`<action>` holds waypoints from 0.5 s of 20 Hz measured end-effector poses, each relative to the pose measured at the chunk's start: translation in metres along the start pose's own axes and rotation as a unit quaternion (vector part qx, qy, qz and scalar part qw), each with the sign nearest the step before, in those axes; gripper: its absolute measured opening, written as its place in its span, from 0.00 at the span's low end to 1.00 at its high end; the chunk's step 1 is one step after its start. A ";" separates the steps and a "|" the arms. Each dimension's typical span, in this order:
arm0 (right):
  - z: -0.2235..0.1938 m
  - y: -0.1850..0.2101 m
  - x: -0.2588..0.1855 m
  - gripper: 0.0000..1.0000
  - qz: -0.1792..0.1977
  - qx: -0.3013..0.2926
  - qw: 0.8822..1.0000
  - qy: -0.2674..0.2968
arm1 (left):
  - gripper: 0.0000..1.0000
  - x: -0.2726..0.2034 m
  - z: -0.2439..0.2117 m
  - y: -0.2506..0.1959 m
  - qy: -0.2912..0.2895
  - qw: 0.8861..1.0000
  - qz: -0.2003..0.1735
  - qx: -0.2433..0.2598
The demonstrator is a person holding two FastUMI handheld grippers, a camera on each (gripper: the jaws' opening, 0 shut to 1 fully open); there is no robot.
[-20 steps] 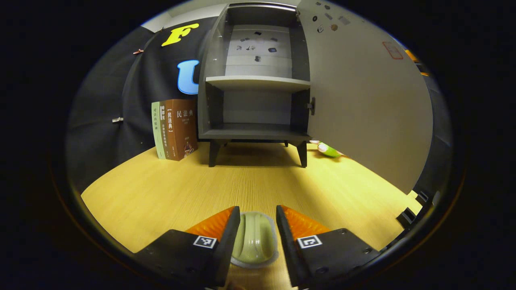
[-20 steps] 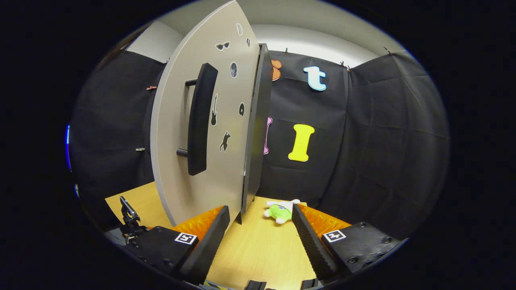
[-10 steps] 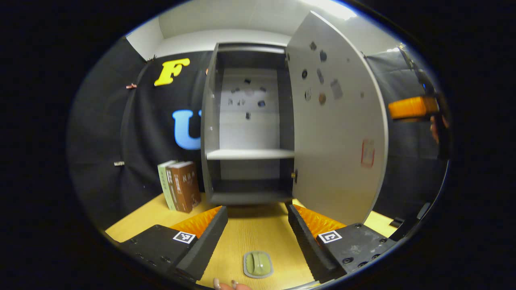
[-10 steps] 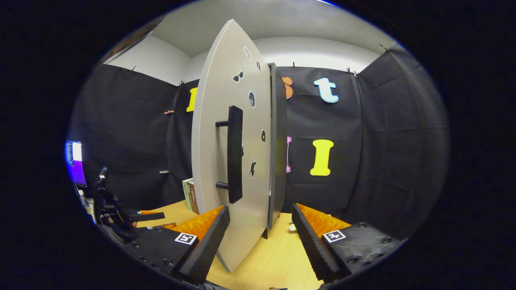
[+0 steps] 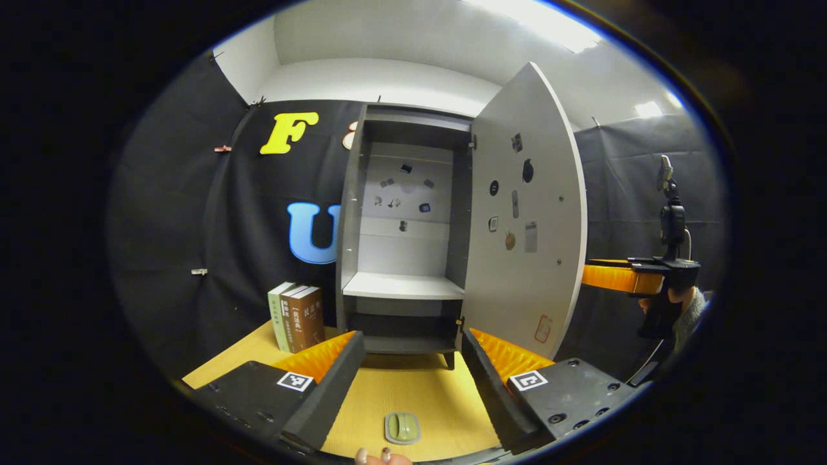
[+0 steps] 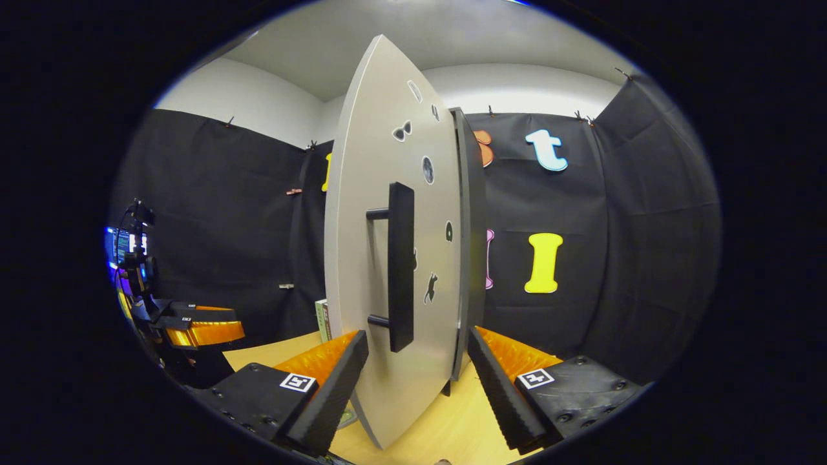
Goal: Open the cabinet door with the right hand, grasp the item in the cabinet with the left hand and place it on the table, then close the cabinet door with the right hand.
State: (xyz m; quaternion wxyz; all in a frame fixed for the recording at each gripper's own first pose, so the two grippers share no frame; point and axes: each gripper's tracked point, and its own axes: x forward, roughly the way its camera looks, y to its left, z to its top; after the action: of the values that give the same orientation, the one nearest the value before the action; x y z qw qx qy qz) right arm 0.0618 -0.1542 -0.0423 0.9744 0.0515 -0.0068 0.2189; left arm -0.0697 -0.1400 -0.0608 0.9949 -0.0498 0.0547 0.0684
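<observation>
Black cloth walls pinned with clips, white wall above, white ceiling with a bright light, wooden table, books standing against the cloth

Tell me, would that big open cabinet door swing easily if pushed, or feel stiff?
The door looks like a thin flat panel hinged along one edge, so it would probably swing freely. The cabinet stands tall on thin legs with bare shelves, so a hard shove might rock it. The long handle offers a firm pushing spot.
</observation>
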 end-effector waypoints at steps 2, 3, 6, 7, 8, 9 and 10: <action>-0.001 0.003 0.002 0.95 0.009 0.002 1.000 0.002 | 0.95 -0.004 0.004 0.006 -0.004 1.000 0.005 -0.015; -0.004 0.006 0.007 0.95 0.015 0.009 1.000 0.009 | 0.95 -0.005 0.005 0.008 -0.003 1.000 0.002 -0.024; -0.006 0.026 0.018 0.95 0.026 0.022 0.999 0.019 | 0.95 0.002 0.005 0.019 0.003 0.999 -0.017 -0.045; -0.006 0.037 0.022 1.00 0.029 0.016 0.999 0.020 | 0.95 0.007 0.009 0.027 0.001 0.999 -0.021 -0.047; -0.006 0.046 0.026 0.96 0.029 0.012 0.999 0.019 | 0.94 0.013 0.013 0.036 -0.003 0.999 -0.026 -0.046; -0.008 0.056 0.030 0.96 0.027 0.009 0.999 0.019 | 0.95 0.020 0.017 0.046 -0.006 0.999 -0.032 -0.044; -0.009 0.065 0.036 0.96 0.024 0.009 0.999 0.019 | 0.95 0.025 0.021 0.056 -0.008 0.998 -0.039 -0.040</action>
State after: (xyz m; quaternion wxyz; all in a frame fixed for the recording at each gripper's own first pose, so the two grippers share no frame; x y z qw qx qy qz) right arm 0.0667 -0.0791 -0.0437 0.9683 0.0559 0.0128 0.2431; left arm -0.0510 -0.0789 -0.0482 0.9944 -0.0909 0.0425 0.0321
